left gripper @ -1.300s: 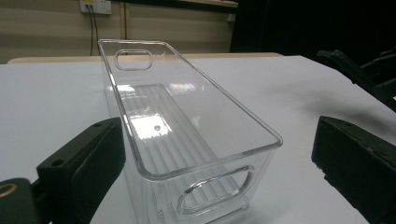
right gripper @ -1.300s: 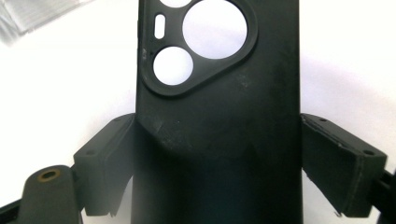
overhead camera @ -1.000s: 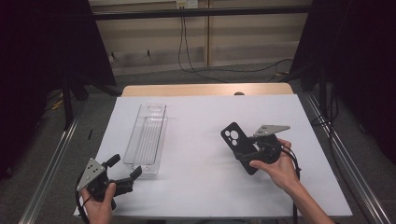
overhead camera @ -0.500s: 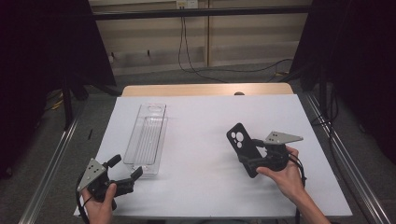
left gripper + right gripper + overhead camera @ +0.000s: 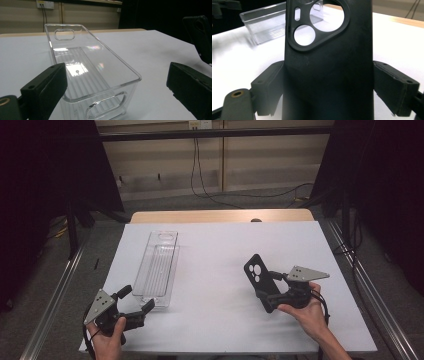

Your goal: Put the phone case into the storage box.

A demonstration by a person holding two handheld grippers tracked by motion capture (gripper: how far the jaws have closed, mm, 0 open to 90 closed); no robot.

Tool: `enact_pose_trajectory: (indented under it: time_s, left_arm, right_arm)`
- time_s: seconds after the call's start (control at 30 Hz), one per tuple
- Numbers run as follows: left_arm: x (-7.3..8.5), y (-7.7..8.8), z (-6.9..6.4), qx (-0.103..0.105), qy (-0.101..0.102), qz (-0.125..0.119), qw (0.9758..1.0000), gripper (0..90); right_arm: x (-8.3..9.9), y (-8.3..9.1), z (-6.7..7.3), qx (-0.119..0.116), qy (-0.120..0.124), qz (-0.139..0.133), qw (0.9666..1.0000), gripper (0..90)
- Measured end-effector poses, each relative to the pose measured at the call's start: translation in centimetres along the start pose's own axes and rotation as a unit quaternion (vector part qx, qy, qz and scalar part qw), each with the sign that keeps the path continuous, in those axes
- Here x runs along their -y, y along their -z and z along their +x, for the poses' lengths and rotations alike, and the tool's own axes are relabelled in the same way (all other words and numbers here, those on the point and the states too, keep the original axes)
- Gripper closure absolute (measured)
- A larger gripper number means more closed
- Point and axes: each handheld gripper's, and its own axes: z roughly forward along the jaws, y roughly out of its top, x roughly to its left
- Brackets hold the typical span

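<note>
The right gripper point(image 5: 267, 295) grasps a black phone case point(image 5: 258, 276) between its jaws; the left gripper point(image 5: 136, 302) stands released beside the clear plastic bin point(image 5: 159, 265).

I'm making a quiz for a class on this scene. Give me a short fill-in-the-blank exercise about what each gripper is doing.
1. The right gripper is shut on a black phone ____.
2. The clear plastic bin holds ____.
3. The left gripper, jaws ____, sits at the bin's near end.
4. The phone case has ____ round camera cutouts.

Missing words: case; nothing; open; two
</note>
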Motion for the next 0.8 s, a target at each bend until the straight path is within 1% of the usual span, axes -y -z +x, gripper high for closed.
enact_pose_trajectory:
  time_s: [0.03,0.1,0.13,0.23,0.33,0.4,0.47,0.53,0.6,0.67,0.7,0.73,0.8]
  left_arm:
    - [-0.1,0.0,-0.1,0.002,-0.001,0.002,1.0,3.2]
    - [-0.2,-0.1,-0.6,0.016,-0.003,0.003,0.9999,3.3]
    - [-0.4,-0.2,-1.0,0.026,-0.009,0.006,0.9996,3.1]
    - [-0.5,-0.3,-1.8,0.041,-0.021,0.009,0.9989,2.8]
    - [-0.6,-0.7,-2.3,0.054,-0.021,0.013,0.9982,2.7]
    - [-0.7,-0.9,-2.4,0.06,-0.026,0.017,0.9977,2.7]
    - [-0.8,-1.0,-2.6,0.071,-0.023,0.019,0.997,2.7]
    - [-0.9,-1.1,-2.8,0.077,-0.023,0.02,0.9966,2.5]
    - [-1.1,-1.2,-3.0,0.079,-0.034,0.026,0.9959,2.4]
    - [-1.2,-1.4,-3.3,0.086,-0.04,0.03,0.995,2.4]
    - [-1.3,-1.4,-3.4,0.091,-0.048,0.032,0.9942,2.4]
    - [-1.4,-1.5,-3.7,0.095,-0.06,0.039,0.9929,2.4]
    - [-1.3,-1.8,-4.1,0.101,-0.072,0.049,0.9911,2.4]
  right_arm:
    - [0.0,0.0,0.1,-0.002,0.0,-0.002,1.0,14.6]
    - [0.0,0.0,0.2,-0.009,0.0,-0.004,1.0,14.6]
    - [0.0,0.0,0.3,-0.011,0.001,-0.004,0.9999,14.6]
    - [0.1,-0.1,0.6,-0.02,0.002,-0.001,0.9998,14.5]
    - [0.1,-0.1,0.9,-0.027,0.006,0.0,0.9996,14.5]
    - [0.1,-0.1,1.2,-0.034,0.009,-0.001,0.9994,14.5]
    - [0.2,-0.2,1.4,-0.037,0.01,-0.002,0.9993,14.5]
    - [0.2,-0.3,1.6,-0.043,0.012,0.0,0.999,14.4]
    - [0.3,-0.5,1.9,-0.052,0.014,0.006,0.9985,14.4]
    - [0.3,-0.7,2.1,-0.058,0.015,0.009,0.9982,14.4]
    - [0.3,-0.7,2.2,-0.058,0.017,0.008,0.9981,14.4]
    - [0.3,-0.8,2.2,-0.06,0.017,0.008,0.998,14.4]
    - [0.2,-0.9,2.4,-0.063,0.019,0.008,0.9978,14.4]
